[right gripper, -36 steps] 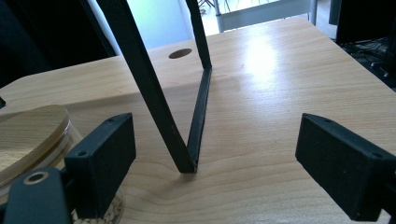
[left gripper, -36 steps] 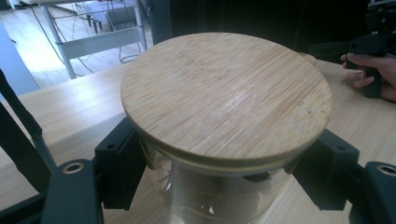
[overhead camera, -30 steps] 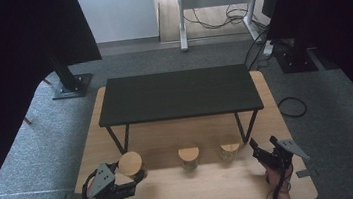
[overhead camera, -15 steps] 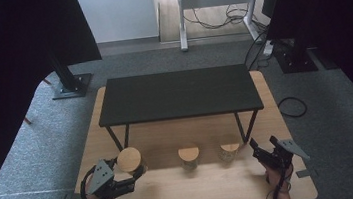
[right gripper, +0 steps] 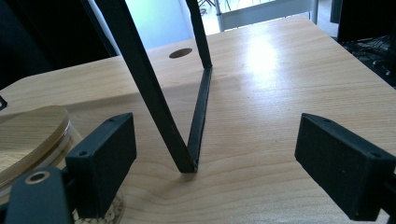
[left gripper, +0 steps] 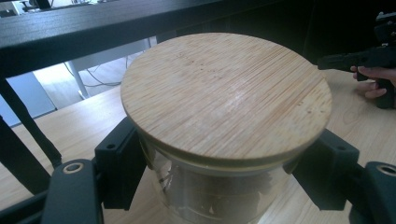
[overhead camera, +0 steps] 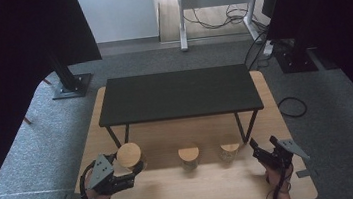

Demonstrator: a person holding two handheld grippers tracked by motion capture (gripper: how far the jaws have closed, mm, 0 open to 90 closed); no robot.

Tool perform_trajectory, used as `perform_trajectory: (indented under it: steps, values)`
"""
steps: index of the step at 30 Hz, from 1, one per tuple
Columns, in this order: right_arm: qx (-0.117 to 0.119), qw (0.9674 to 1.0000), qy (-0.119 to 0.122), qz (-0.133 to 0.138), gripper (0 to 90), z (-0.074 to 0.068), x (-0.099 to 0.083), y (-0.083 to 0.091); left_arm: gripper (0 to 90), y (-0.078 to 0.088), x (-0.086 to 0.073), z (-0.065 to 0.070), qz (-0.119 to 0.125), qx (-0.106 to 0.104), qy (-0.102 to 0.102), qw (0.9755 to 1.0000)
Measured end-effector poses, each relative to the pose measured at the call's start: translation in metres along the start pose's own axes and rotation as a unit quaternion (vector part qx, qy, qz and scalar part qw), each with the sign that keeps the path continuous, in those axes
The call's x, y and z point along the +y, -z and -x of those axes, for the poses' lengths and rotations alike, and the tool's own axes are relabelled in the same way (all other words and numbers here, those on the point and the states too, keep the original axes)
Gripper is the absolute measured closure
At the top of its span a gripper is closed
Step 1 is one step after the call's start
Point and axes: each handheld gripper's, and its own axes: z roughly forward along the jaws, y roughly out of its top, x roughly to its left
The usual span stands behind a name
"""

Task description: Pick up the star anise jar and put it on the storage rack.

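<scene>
- Three glass jars with bamboo lids stand along the near edge of the wooden table [overhead camera: 275, 98]; we take the leftmost jar [overhead camera: 131, 157] as the object in hand, with the middle jar [overhead camera: 189, 157] and the right jar [overhead camera: 230, 151] set apart from it in the same row.
- The left gripper [overhead camera: 135, 172] is closed on the leftmost jar — in the left gripper view its two black pads [left gripper: 119, 168] press the glass wall from either side, just under the round bamboo lid [left gripper: 224, 93].
- We see this jar at the table's near left corner, in front of the left leg of the black shelf [overhead camera: 179, 94]; whether its base rests on the wood or is just clear of it we cannot tell.
- The right gripper [overhead camera: 263, 146] hangs with its jaws parted and nothing between them — beside the right jar, not touching it, and pointed at the foot of the black shelf leg [right gripper: 187, 158].
- Progress, as we judge it: the grasp is made, and the carrying and setting down remain. No jar stands on the shelf top, so all three appear yet to be moved, if that is their destination.
</scene>
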Motion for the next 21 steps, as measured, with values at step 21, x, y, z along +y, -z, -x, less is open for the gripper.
perform_trajectory:
  steps: [21]
  values:
    - [0.001, 1.0, 0.0, 0.0, 12.2, 0.0, 0.0, 0.0, 25.3, -0.003, 0.02, -0.003, 0.014, 0.011, 0.003, 0.9998]
